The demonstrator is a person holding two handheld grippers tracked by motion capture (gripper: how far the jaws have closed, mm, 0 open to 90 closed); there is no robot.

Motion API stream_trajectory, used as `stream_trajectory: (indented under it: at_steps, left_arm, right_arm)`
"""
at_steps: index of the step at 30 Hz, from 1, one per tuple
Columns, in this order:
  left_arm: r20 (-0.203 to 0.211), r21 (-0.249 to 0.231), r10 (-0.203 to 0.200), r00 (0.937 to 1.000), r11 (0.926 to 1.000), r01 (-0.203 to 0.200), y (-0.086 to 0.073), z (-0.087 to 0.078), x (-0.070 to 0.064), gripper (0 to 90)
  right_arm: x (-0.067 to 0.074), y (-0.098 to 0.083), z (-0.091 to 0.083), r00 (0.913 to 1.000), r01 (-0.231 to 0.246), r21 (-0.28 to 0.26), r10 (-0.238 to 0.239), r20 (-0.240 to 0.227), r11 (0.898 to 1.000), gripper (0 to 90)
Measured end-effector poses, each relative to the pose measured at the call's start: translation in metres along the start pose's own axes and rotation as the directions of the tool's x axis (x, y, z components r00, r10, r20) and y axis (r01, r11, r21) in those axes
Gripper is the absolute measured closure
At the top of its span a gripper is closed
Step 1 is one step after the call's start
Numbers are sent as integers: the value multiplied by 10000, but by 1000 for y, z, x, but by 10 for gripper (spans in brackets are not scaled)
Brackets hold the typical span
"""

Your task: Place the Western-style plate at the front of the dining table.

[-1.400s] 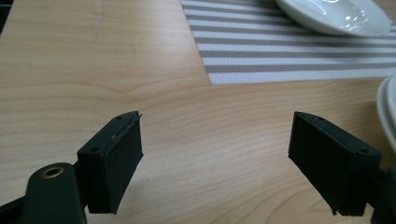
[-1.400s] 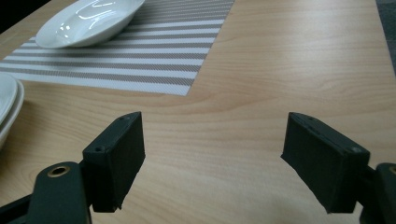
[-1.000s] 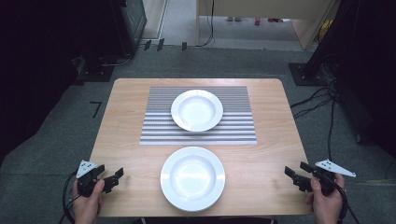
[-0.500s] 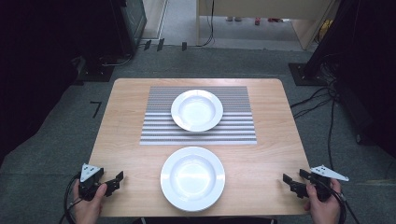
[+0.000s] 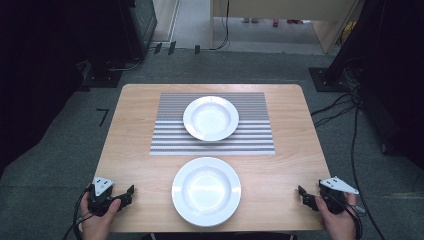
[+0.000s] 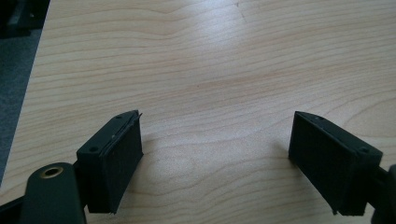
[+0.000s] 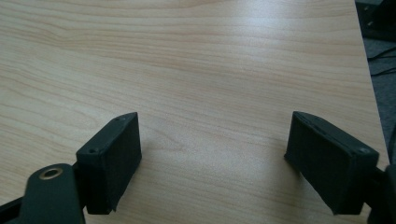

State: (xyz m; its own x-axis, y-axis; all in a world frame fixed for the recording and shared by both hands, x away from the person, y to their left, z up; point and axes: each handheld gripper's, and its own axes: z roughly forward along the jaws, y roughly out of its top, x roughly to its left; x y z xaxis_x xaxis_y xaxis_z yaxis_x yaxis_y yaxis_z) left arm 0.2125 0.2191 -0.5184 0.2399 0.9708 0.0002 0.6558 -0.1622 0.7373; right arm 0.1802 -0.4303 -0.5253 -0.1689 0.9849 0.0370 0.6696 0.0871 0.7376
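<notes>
Grey carpet and dark equipment surround a light wooden worktop [image 5: 135, 165]. Nearest the person, the left tool [image 5: 126, 194] and the right tool [image 5: 304, 196] sit low at the two near corners, each with jaws spread wide over bare wood and gripping nothing. That looks like a resting pose, keeping both well clear of the crockery. Between the two tools, slightly ahead of them, lies a white plate [image 5: 206, 190] directly on the wood. Farther ahead of both, a second white plate [image 5: 210, 118] rests on a striped placemat [image 5: 170, 140], probably its proper setting. Beyond the worktop, cables trail across the floor.
</notes>
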Motion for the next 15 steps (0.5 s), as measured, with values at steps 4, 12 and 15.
stream_trajectory:
  at_steps: [4, 12, 15]
  left_arm:
    - [17, -5, 11, 10000, 10000, -11, 0, 0, 0, 173]
    - [13, -1, 18, 10000, 10000, -18, 0, 0, 0, 172]
    - [12, 3, 19, 10000, 10000, -19, 0, 0, 0, 172]
  right_arm:
    - [1, 1, 1, 10000, 12, 68, -12, 60, 10000, 144]
    - [1, 3, 5, 9998, -82, 372, 74, 196, 9993, 16]
    - [1, 3, 5, 9998, -87, 386, 80, 198, 9992, 13]
